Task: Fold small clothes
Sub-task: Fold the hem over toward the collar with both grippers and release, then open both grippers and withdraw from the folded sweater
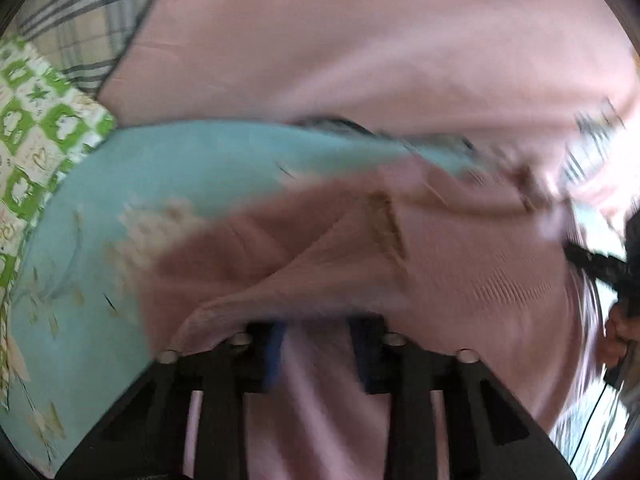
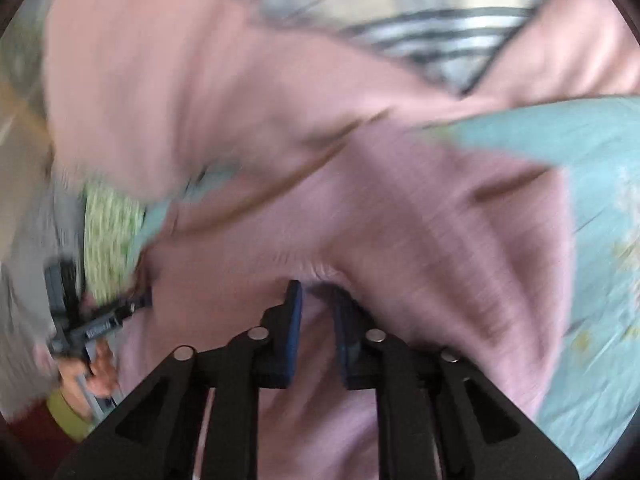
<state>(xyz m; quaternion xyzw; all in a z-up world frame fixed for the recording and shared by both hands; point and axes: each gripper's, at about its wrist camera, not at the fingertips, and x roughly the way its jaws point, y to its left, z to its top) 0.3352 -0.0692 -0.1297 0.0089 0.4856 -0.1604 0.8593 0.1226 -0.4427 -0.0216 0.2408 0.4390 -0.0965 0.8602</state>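
A pink knit garment (image 1: 360, 80) fills most of the left wrist view and drapes over a light blue printed sheet (image 1: 100, 240). My left gripper (image 1: 318, 344) is shut on a fold of the pink garment, which hangs down between its fingers. In the right wrist view the same pink garment (image 2: 280, 140) bunches around my right gripper (image 2: 316, 312), which is shut on a gathered edge of it. Both views are motion-blurred. The left gripper also shows in the right wrist view (image 2: 140, 304), held by a hand at the left.
A green and white patterned cloth (image 1: 36, 128) lies at the left. A grey plaid cloth (image 1: 92, 12) lies at the back, also in the right wrist view (image 2: 400, 20). The blue sheet (image 2: 600, 240) spreads to the right.
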